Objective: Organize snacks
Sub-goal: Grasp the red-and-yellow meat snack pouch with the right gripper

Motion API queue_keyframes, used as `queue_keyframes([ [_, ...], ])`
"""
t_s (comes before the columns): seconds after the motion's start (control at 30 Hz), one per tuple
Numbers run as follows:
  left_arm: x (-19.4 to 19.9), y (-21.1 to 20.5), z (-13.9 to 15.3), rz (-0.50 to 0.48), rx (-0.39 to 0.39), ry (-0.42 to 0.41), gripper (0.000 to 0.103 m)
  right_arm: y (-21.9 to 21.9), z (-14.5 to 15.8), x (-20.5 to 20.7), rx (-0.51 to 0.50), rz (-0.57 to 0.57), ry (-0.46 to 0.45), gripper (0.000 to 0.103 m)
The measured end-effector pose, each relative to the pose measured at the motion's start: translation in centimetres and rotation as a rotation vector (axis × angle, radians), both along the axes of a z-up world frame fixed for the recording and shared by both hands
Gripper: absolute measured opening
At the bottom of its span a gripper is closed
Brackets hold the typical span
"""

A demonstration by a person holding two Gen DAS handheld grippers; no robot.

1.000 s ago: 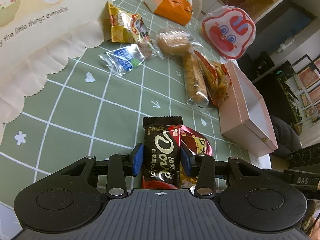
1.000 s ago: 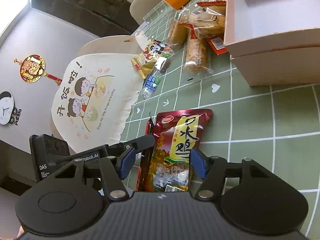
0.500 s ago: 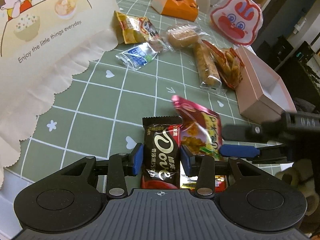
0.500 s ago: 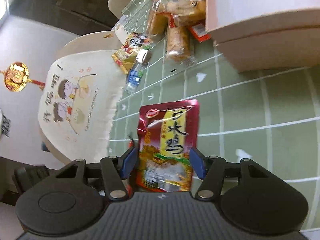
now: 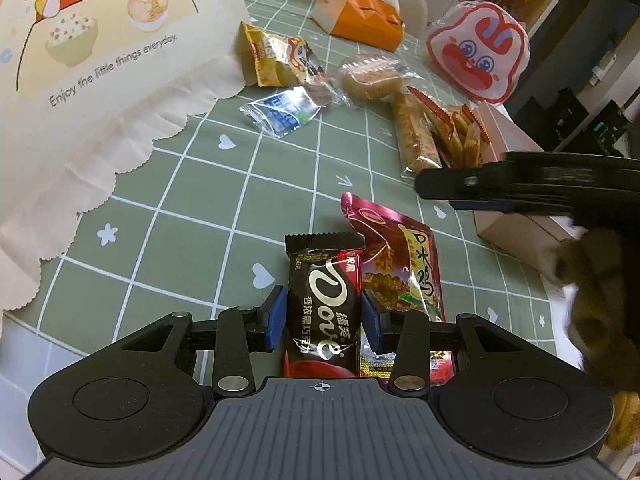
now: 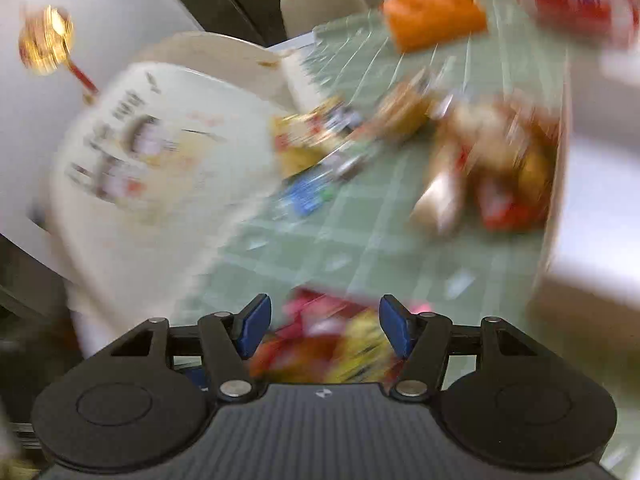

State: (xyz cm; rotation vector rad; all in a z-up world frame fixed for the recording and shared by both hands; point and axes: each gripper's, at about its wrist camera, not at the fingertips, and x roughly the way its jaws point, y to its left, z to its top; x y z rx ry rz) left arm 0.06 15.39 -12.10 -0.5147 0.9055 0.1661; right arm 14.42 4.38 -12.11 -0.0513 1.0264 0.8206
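Observation:
My left gripper (image 5: 322,320) is shut on a dark Dove chocolate bar (image 5: 324,280), its blue pads pressing both long edges just above the green checked tablecloth (image 5: 192,208). A red and yellow snack packet (image 5: 400,264) lies beside the bar, its top corner curled up and its lower end under my left gripper. In the left wrist view a black finger (image 5: 444,182) of the right gripper hovers above that packet, apart from it. The right wrist view is badly blurred. There the right gripper (image 6: 326,326) stands open over the red packet (image 6: 328,340). A pink box (image 5: 516,144) stands at the right.
Farther back lie a yellow snack bag (image 5: 276,60), a clear blue packet (image 5: 284,112), a wrapped bun (image 5: 370,78), a long biscuit pack (image 5: 414,136) and red chips (image 5: 460,132). An orange box (image 5: 360,20) and a rabbit-face bag (image 5: 480,56) sit behind. A cream cartoon mat (image 5: 100,80) covers the left.
The right gripper has risen and rolled off the red packet, which stays on the cloth, and its view has gone blurred. The left gripper keeps its hold on the chocolate and has drawn back slightly.

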Motion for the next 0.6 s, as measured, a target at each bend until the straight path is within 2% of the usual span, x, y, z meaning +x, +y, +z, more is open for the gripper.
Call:
queue_keyframes([
  [0.07, -0.1, 0.1, 0.0, 0.0, -0.006, -0.005, 0.045, 0.4, -0.9, 1.4, -0.058, -0.002, -0.003, 0.062],
  [0.13, -0.2, 0.1, -0.1, -0.002, -0.007, -0.01, 0.045, 0.3, -2.0, 2.4, -0.065, 0.015, 0.032, 0.062],
  [0.27, -0.2, 0.2, -0.1, -0.008, -0.008, -0.015, 0.045, 0.3, -3.1, 2.7, -0.001, 0.021, 0.094, 0.069],
  [0.33, -0.3, 0.2, -0.2, -0.011, -0.01, -0.016, 0.045, 0.2, -3.3, 2.8, 0.034, 0.028, 0.127, 0.07],
  [0.43, -0.4, 0.3, -0.2, -0.017, -0.011, -0.018, 0.045, -0.2, -3.7, 2.9, 0.095, 0.052, 0.231, 0.07],
  [0.6, -0.3, 0.2, -0.1, -0.023, -0.007, -0.018, 0.045, -1.3, -4.7, 2.0, 0.237, 0.056, 0.455, 0.07],
])
